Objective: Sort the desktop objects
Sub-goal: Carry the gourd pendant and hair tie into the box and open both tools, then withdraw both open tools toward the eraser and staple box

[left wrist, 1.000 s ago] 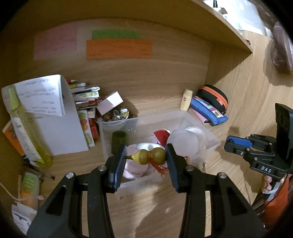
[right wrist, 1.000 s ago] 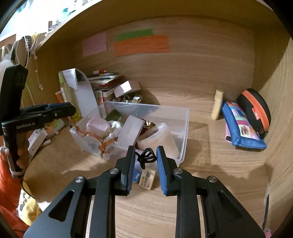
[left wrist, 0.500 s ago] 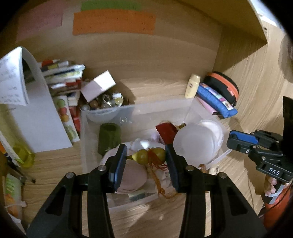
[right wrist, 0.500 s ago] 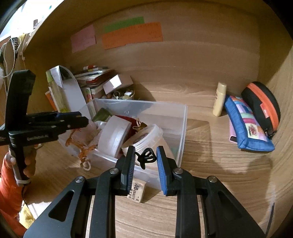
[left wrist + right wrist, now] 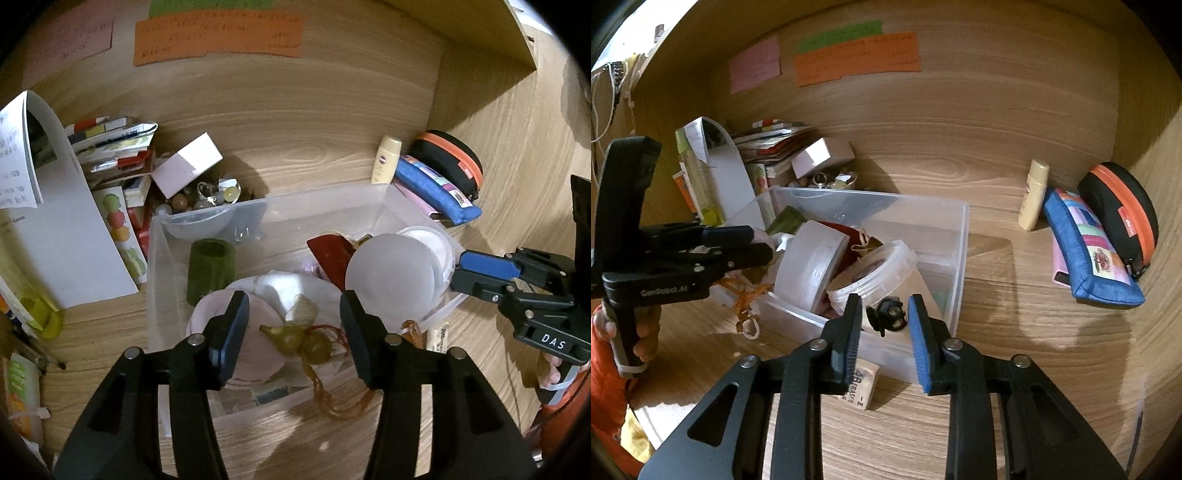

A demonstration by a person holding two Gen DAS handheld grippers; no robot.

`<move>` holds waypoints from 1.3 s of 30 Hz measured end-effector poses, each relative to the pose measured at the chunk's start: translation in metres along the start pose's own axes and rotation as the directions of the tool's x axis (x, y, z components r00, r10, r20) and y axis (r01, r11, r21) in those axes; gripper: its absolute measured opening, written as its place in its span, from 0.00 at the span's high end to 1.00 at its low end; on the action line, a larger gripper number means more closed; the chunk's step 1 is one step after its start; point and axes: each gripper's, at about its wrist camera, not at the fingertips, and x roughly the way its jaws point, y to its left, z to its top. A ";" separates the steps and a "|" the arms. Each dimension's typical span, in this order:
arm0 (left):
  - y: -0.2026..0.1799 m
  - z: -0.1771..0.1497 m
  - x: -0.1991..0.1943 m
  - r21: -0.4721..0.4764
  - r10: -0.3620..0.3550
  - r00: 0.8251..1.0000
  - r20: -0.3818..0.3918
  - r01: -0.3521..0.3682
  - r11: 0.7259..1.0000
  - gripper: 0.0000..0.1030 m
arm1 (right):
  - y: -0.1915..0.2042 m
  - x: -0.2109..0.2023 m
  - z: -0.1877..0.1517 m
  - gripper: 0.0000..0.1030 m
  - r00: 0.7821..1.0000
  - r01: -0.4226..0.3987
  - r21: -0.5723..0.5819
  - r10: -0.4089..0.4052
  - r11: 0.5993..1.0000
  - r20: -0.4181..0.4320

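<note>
1. Nearest the clear rectangular plastic bin [image 5: 955, 258], the left gripper [image 5: 293, 338] is seen with its jaws spread wide above the bin's near end; nothing is gripped, and the small yellow-green double-bulb gourd charm with an orange-red cord [image 5: 299, 339] is seen between the fingers with a gap on both sides, lying on the pale pink round lid [image 5: 258, 354] inside the bin. This item is judged to be sorted.

2. At the bin's near right corner, the right gripper [image 5: 884, 325] is held with its jaws parted a little; the small black clip-like piece [image 5: 886, 314] is seen between them, apparently clear of both pads, though contact cannot be settled. It is judged to be over or in the bin.

3. Just outside the bin's near wall, a small cream eraser block with printed letters [image 5: 860, 386] is left on the wooden desktop [image 5: 1015, 387]; it is judged to be unsorted.

4. Inside the bin, a frosted white round container [image 5: 391, 273], a dark green cylindrical cup [image 5: 211, 267] and a dark red flat piece [image 5: 332, 254] are already gathered.

5. Beyond the bin's far right corner, a cream tube bottle [image 5: 1032, 195], a blue fabric pouch [image 5: 1086, 251] and a black oval case with an orange zip [image 5: 1123, 214] are left out.

6. Behind the bin's far left corner, a white cardboard box [image 5: 186, 170] and a pile of booklets [image 5: 110, 144] are left out, so the task is judged partly done.
</note>
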 end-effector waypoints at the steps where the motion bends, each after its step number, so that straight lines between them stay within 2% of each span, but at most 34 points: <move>1: 0.000 0.000 -0.001 0.001 -0.001 1.000 0.004 0.001 1.000 0.50 | 0.000 -0.001 0.000 0.66 1.000 0.006 0.002 -0.006 1.000 0.001; 3: -0.001 0.001 -0.005 0.000 -0.001 1.000 0.017 0.001 1.000 0.49 | 0.000 -0.002 -0.001 0.58 1.000 0.014 0.007 -0.014 1.000 0.004; 8: 0.002 0.004 -0.017 -0.022 0.014 0.999 0.052 -0.013 1.000 0.39 | 0.007 -0.009 -0.004 0.54 0.999 0.031 -0.013 -0.031 0.999 0.008; 11: 0.001 0.004 -0.025 -0.018 0.029 0.997 0.068 -0.028 0.999 0.36 | 0.010 -0.017 -0.006 0.43 0.998 0.051 -0.019 -0.050 0.999 0.022; 13: 0.000 0.002 -0.031 -0.010 0.043 0.996 0.084 -0.043 0.999 0.28 | 0.011 -0.023 -0.009 0.32 0.997 0.069 -0.017 -0.068 0.997 0.038; 19: -0.007 -0.007 -0.047 0.016 0.094 0.987 0.130 -0.097 0.995 0.11 | 0.015 -0.029 -0.016 0.21 0.995 0.096 -0.017 -0.095 0.995 0.033; 23: -0.008 -0.013 -0.056 0.024 0.106 0.985 0.138 -0.110 0.994 0.07 | 0.015 -0.029 -0.025 0.21 0.996 0.090 -0.010 -0.090 0.996 0.002; 32: -0.008 -0.040 -0.055 0.011 0.070 0.995 0.064 -0.071 0.997 0.06 | 0.012 0.002 -0.044 0.23 0.994 0.031 0.052 -0.025 0.998 -0.110; 35: -0.009 -0.049 -0.053 0.004 0.057 0.998 0.037 -0.057 0.998 0.06 | 0.015 0.016 -0.045 0.36 0.990 0.012 0.061 -0.003 0.998 -0.142; 36: -0.009 -0.052 -0.052 0.004 0.062 0.998 0.028 -0.062 0.998 0.06 | 0.016 0.019 -0.045 0.44 0.988 0.006 0.061 0.003 0.998 -0.152; 39: -0.014 -0.062 -0.051 0.015 0.087 0.996 0.001 -0.087 0.996 0.02 | 0.019 0.029 -0.045 0.50 0.984 -0.005 0.062 0.016 0.998 -0.176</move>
